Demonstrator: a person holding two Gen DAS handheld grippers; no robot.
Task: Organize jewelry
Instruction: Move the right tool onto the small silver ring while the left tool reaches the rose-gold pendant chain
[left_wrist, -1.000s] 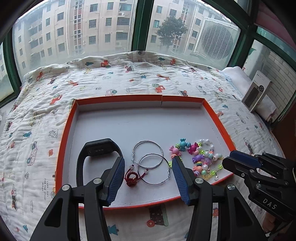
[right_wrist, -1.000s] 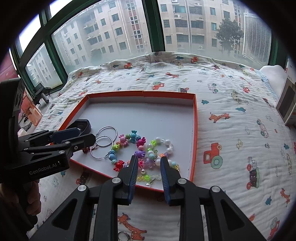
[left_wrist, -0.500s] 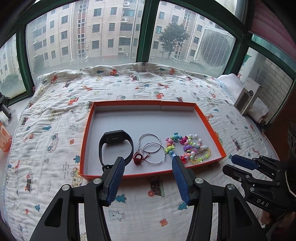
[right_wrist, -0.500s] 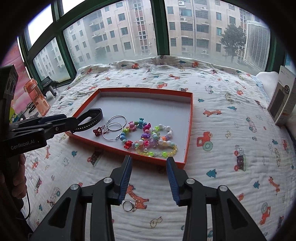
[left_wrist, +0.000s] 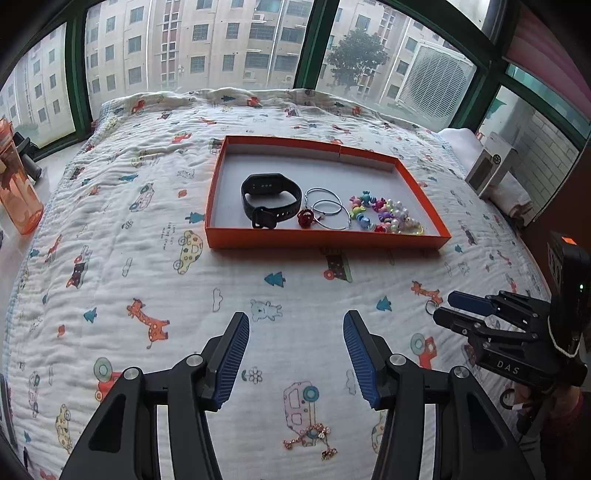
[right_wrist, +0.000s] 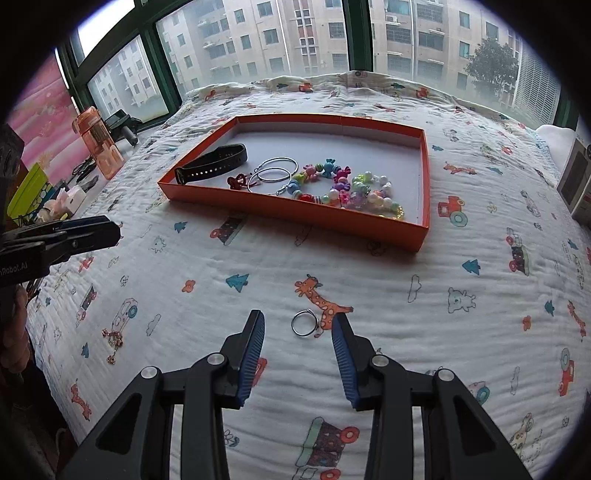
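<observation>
An orange tray lies on the bed. It holds a black watch band, two silver hoops, a small red piece and colourful bead bracelets. A silver ring lies on the quilt just ahead of my open right gripper, between its fingertips' line. A gold chain piece lies on the quilt below my open, empty left gripper. The right gripper also shows in the left wrist view.
The cartoon-print quilt covers the bed. An orange bottle and clutter stand off the left edge. A white box stands at the right. Windows run behind the bed.
Both grippers have pulled back from the tray toward the bed's near side. The right gripper has opened wider and now has the ring in front of it.
</observation>
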